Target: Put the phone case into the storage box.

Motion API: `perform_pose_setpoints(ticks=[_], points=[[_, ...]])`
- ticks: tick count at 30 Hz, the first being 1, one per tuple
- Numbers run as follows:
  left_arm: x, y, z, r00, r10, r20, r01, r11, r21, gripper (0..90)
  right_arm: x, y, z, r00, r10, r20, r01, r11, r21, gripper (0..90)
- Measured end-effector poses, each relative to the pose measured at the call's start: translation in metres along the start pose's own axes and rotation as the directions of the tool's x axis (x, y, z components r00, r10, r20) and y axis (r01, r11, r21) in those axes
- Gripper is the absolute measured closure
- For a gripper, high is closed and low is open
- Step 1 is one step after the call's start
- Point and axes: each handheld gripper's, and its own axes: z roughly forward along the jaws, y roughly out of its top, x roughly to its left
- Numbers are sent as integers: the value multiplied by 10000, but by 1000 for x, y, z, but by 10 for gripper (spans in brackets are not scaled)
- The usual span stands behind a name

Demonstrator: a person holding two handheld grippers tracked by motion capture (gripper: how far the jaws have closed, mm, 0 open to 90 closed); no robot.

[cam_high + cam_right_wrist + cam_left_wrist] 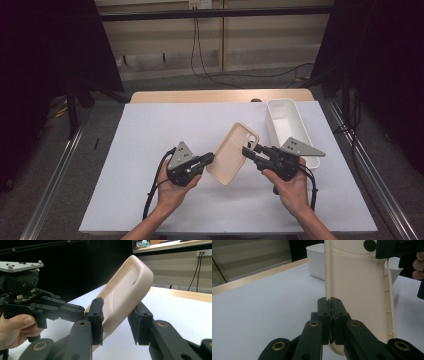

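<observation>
A cream phone case hangs in the air between my two hands, tilted, its hollow side up, above the middle of a white mat. Its camera cut-out sits at the far upper end.

My left gripper pinches the case's near side edge. In the left gripper view the jaws are pressed almost together on that thin wall, so this one carries the case.

My right gripper meets the case at its other side, near the camera end. In the right gripper view its jaws stand apart around the case: the left pad touches the outer wall, while the right pad sits just off it, with a gap showing. So the right one is half open, straddling the case without a firm grip yet.

Just beyond my right hand lies a long white bin, empty as far as I can see, at the mat's right edge. The mat covers a wooden table.

My judgement: the case is already lifted and held, and I am midway through a hand-over or a two-handed hold. What is left is closing the right jaws, letting go with the left, and probably setting the case into the bin.
</observation>
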Motion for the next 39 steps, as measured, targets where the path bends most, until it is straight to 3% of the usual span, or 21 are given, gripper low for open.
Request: perform_pose_setpoints(ticks=[17,28,36,37,39], points=[[0,-5,7,10000,-17,25,17,9998,188,864,3,1,0,9989,-217,-417,205,9993,-308,801],[3,-8,13,9996,-205,171,201,9995,243,848,7,3,2,9973,-408,-609,381,9982,-456,807],[5,-10,18,9982,-469,370,458,9985,312,661,6,3,2,9963,-579,-627,550,9974,-467,807],[5,-10,18,9982,-485,339,475,9984,294,595,5,3,2,9960,-603,-655,574,9973,-450,807],[6,-10,17,9980,-534,324,526,9983,256,575,5,3,2,9956,-655,-665,626,9970,-455,807]])
